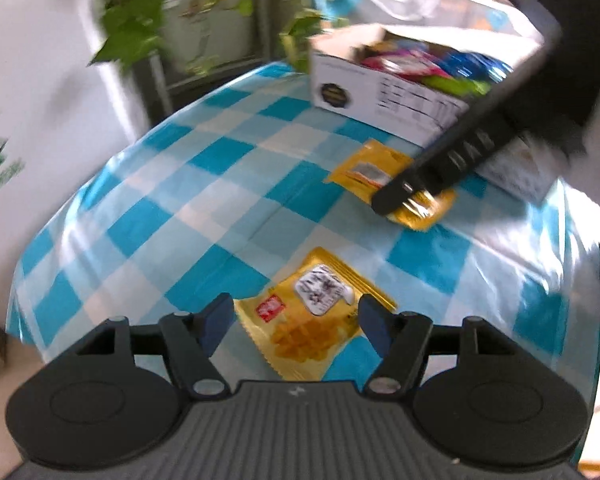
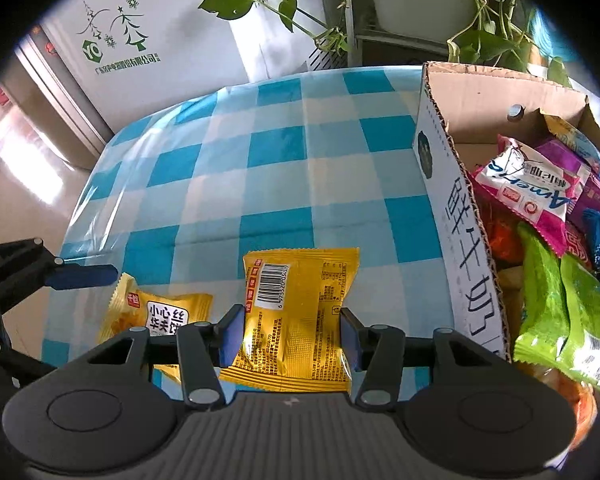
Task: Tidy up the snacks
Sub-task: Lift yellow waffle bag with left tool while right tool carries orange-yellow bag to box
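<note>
Two yellow snack packets lie on the blue checked tablecloth (image 2: 276,148). My left gripper (image 1: 296,326) is open, its fingers either side of the face-up packet (image 1: 314,316), which also shows in the right wrist view (image 2: 156,312). My right gripper (image 2: 288,334) has its pads against both edges of the barcode-side packet (image 2: 296,312); in the left wrist view its finger (image 1: 440,168) rests on that packet (image 1: 380,172). A cardboard box (image 2: 460,216) full of snack packets stands to the right.
Potted vines (image 2: 300,8) hang behind the table by a white wall panel (image 2: 148,40). The table's far and left edges drop to the floor (image 2: 16,184). The left gripper's finger (image 2: 80,276) shows at the left of the right wrist view.
</note>
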The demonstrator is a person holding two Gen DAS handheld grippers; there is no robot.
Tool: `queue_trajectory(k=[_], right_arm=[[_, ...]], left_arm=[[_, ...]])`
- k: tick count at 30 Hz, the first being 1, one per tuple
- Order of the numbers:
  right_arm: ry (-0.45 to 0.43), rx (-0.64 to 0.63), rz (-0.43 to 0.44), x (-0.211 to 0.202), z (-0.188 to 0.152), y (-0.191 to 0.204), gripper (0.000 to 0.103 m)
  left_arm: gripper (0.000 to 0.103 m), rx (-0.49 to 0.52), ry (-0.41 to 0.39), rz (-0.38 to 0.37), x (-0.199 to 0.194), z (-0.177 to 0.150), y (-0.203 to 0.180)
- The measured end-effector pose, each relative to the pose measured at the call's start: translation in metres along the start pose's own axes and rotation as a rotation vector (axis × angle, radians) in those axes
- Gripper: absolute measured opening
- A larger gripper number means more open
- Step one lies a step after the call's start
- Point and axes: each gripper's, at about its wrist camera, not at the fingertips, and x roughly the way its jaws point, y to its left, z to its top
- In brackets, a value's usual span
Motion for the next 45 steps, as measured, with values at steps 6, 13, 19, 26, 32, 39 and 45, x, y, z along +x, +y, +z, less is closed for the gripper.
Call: queue_trajectory(k=[6,13,19,26,32,39,45], right_arm=[[-0.003,0.009,0.004,-0.005,-0.003,-0.004,0.056],[0.001,0.013,0.013,-0.005,-0.002,-0.005,0.056],[0.019,0.010,0.009,-0.002,-0.003,-0.004,0.056],[0.036,-0.001,-0.003,0.000,-0.005,-0.003,0.056],[0.033,0.009,0.003,0.000,-0.005,-0.007,0.057],[0.030,0.058,0.026,-0.001,-0.003,-0.011,0.062],[0.044,0.032,-0.009,0.002,-0.004,-0.004,0.064]], left_arm=[[0.073,0.267,0.014,-0.028,0.003,-0.002,-0.025],[0.076,0.343,0.000,-0.023,0.003,0.004,-0.031],[0.076,0.370,-0.018,-0.030,0.007,0.013,-0.032],[0.077,0.391,0.033,-0.077,0.026,0.026,-0.035],[0.079,0.369,0.049,-0.082,0.029,0.023,-0.035],[0.063,0.238,0.024,-0.116,0.023,0.012,-0.027],[0.055,0.168,0.028,-0.068,0.015,0.007,-0.025]])
